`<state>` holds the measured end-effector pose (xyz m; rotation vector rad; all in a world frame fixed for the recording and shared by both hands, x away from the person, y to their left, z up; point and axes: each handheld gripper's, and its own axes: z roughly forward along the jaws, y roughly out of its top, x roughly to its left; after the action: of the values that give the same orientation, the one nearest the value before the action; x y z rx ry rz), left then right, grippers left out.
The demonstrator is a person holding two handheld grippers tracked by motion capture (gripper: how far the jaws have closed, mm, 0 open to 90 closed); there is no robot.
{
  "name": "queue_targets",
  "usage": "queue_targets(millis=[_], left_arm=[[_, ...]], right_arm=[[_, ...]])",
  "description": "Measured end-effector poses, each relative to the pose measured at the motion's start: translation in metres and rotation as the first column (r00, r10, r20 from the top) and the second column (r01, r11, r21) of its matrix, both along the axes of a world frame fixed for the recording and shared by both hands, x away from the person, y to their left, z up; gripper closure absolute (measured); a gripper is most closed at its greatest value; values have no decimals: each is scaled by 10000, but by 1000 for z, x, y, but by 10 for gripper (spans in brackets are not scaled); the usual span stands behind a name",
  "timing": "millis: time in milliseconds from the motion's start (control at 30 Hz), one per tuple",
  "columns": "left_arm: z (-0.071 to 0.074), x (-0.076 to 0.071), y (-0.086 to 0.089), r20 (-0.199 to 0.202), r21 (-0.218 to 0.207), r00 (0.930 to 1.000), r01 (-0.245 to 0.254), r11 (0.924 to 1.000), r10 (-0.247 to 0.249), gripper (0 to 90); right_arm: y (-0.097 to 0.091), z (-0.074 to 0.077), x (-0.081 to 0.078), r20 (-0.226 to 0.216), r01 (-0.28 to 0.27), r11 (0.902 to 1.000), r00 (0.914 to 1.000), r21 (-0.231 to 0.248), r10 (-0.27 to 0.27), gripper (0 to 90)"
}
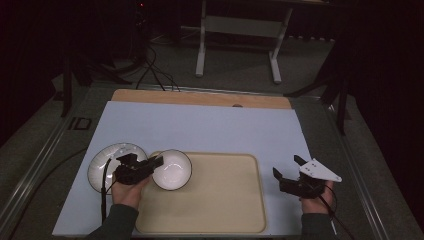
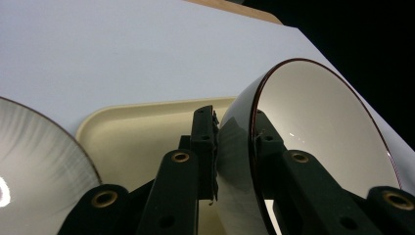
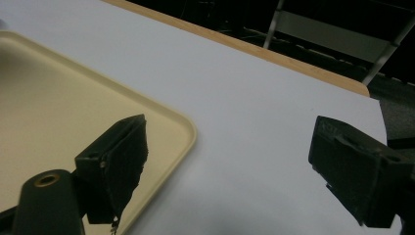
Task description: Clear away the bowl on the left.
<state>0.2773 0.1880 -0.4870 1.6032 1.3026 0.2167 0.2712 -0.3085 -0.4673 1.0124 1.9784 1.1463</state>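
1. In your high view the room is dim: the far floor and both side edges fall to near black, while the white table sheet (image 1: pixel 200 125) is the brightest surface.
2. In your left gripper view, a small glare spot sits on the plate (image 2: pixel 29 181) at the left edge, and the bowl (image 2: pixel 313 127) carries soft highlights.
3. In your right gripper view, the near jaws are soft and out of focus.

There was one cream tray (image 1: pixel 220 200) on the white table (image 1: pixel 210 127). One white bowl (image 1: pixel 172 169) sat at the tray's left end, and one plate (image 1: pixel 107 162) lay just left of the tray. Two grippers were present, one at each side of the tray.
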Motion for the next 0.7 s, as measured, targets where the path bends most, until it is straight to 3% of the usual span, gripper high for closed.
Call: queue_targets(millis=[700], left_arm=[[-6,8,-19,-98,-218,9993,362,9991,-364,777]], right_arm=[[-1,0,0,9,-13,10000,10000,12,13,140]])
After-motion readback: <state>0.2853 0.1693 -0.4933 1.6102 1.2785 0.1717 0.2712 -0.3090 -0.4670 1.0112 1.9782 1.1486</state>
